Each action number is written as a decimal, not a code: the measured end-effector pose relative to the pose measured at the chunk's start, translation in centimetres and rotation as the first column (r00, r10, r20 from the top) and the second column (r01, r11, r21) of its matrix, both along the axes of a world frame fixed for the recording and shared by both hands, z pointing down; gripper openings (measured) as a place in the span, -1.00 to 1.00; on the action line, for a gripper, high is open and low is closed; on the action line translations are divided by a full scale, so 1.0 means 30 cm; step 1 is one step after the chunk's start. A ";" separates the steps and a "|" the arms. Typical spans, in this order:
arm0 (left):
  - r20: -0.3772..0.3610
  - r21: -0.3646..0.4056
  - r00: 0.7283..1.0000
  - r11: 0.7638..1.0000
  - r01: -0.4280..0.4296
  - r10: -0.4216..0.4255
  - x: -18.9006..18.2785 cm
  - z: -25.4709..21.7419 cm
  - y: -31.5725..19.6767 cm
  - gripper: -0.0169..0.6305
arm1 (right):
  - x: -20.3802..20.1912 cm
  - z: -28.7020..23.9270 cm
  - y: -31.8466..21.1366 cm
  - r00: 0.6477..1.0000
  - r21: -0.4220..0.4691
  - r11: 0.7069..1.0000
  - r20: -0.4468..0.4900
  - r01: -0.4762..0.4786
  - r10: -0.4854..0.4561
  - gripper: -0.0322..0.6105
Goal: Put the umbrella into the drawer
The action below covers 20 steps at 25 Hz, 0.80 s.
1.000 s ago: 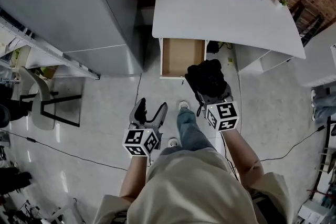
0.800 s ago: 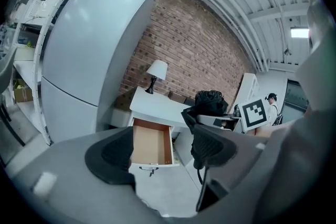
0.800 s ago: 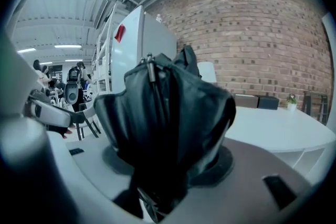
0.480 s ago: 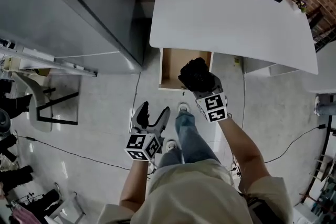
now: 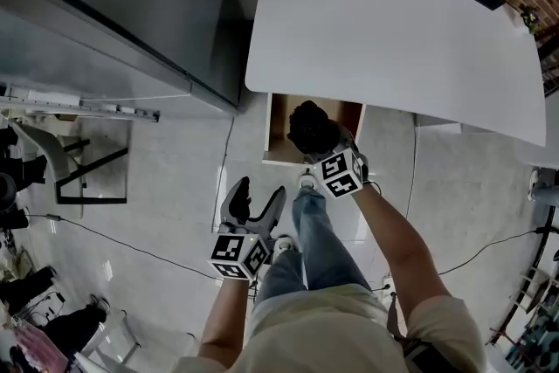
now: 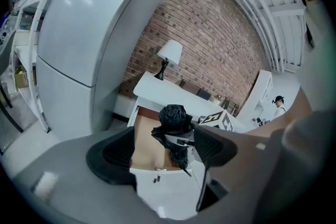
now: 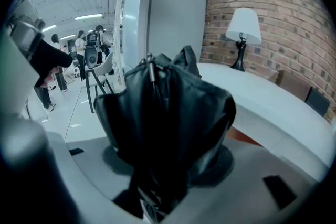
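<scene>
1. My right hand-held gripper (image 5: 320,144) is clamped around the folded black umbrella (image 5: 309,127). It holds it over the right part of the open drawer (image 5: 279,134), just under the front edge of the white counter (image 5: 393,39). The umbrella is not yet lying inside.
2. My left hand-held gripper (image 5: 256,200) hangs low and well apart from the drawer, its jaws spread and nothing between them.
3. In the right gripper view the umbrella (image 7: 168,113) fills the gap between the pads as loose, creased cloth gathered over thin ribs. I judge it light and soft on the outside, stiff only along its core, and likely to slide inside its own fabric.
4. The safest hold, I judge, is around the bundled middle, where the ribs back the cloth. That is about where my jaws sit.
5. The handle and tip are hidden by the bunched cloth and by my hand-held gripper.
6. The drawer's rear runs out of sight under the counter, so I cannot tell its depth.
7. I also cannot tell whether the umbrella's lower end touches the drawer floor.
</scene>
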<state>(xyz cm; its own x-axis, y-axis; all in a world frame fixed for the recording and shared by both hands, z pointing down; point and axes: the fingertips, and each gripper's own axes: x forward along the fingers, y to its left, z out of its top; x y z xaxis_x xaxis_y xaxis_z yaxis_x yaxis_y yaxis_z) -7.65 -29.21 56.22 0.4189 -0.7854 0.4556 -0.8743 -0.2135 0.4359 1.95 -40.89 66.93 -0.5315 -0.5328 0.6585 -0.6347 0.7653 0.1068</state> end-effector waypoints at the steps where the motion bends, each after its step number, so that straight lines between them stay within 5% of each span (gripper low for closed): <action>1: 0.001 -0.003 1.000 1.000 0.003 -0.003 -0.001 0.014 -0.009 0.14 | -0.009 0.029 -0.014 1.000 -0.008 1.000 -0.010 0.008 -0.008 -0.16; 20: 0.027 -0.108 0.997 0.991 0.078 -0.076 -0.025 0.225 -0.041 0.14 | -0.069 0.528 -0.146 0.962 -0.214 0.966 -0.199 0.141 -0.185 -0.15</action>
